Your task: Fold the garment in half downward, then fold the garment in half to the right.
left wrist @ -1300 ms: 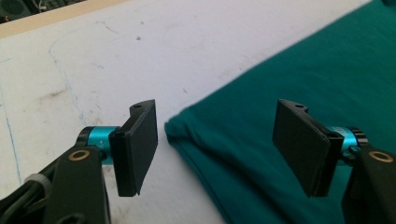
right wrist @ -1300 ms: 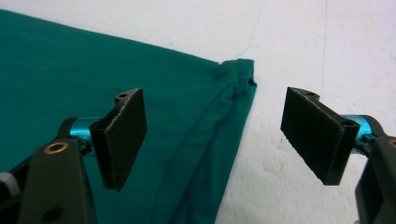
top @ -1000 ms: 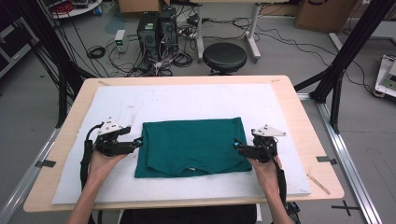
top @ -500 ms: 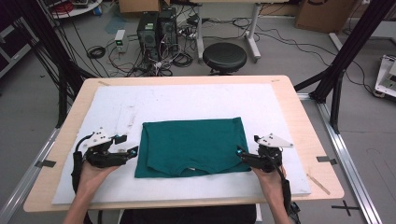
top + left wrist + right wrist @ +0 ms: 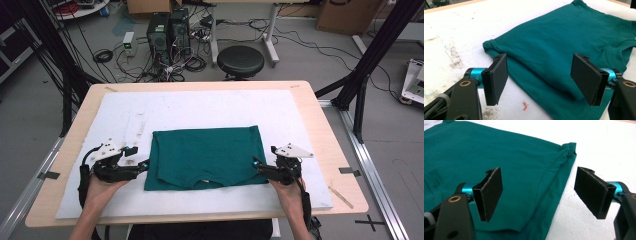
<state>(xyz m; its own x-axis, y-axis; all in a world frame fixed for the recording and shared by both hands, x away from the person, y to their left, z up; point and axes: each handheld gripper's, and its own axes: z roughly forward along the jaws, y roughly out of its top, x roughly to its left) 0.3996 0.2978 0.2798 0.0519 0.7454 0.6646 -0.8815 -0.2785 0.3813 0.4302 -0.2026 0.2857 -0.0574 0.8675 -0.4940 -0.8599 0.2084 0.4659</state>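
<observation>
A folded teal T-shirt (image 5: 206,157) lies flat on the white mat (image 5: 200,107) covering the desk (image 5: 330,135), near the person's edge, with its collar toward the person. The left tool (image 5: 142,165) sits at the shirt's left edge, jaws spread wide and empty; in the left gripper view the jaws straddle the folded side of the T-shirt (image 5: 564,47) without touching it. The right tool (image 5: 257,165) stands at the right edge, likewise spread and holding nothing; in the right gripper view its jaws frame the side hem of the T-shirt (image 5: 524,165). The fabric appears light, soft and limp, so it will likely sag and unfold if lifted from one layer only. Take hold at the doubled side folds, pinching all layers together, one tool per side, at matching positions. The knit should not slip against the padded jaws.
</observation>
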